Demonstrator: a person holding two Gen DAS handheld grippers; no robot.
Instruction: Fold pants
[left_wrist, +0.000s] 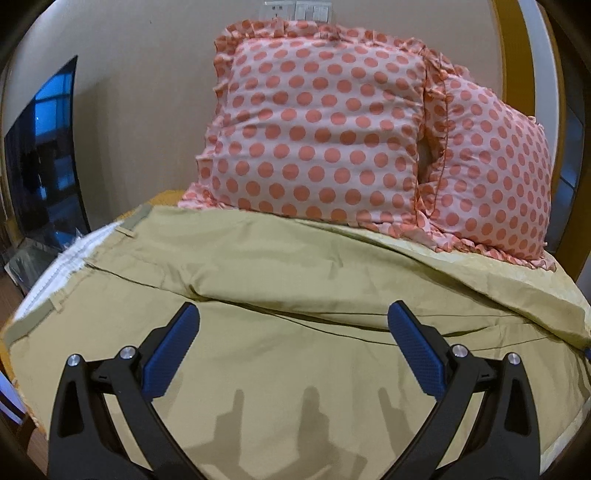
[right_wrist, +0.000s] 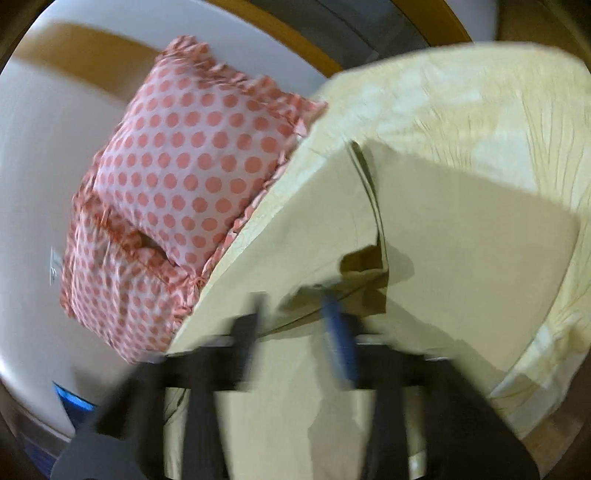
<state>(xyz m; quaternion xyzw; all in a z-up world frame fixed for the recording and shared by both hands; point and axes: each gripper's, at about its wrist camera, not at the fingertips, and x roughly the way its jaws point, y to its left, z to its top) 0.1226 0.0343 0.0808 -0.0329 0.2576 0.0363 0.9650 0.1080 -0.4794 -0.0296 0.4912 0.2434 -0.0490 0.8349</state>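
Observation:
Khaki pants (left_wrist: 280, 280) lie spread across the bed, waistband with white lining at the left (left_wrist: 62, 266). My left gripper (left_wrist: 293, 325) is open and empty, its blue pads (left_wrist: 173, 350) hovering just above the pants' middle. In the blurred right wrist view the pants (right_wrist: 461, 251) drape over the bed with one leg's edge lifted. My right gripper (right_wrist: 295, 314) looks shut on the pants fabric, with cloth bunched between its fingers; motion blur hides the detail.
Two pink polka-dot pillows (left_wrist: 325, 125) (right_wrist: 192, 162) lean on the wall at the bed's head. A pale yellow bedspread (right_wrist: 480, 96) covers the bed. A dark screen (left_wrist: 44, 158) stands at the left beyond the bed's edge.

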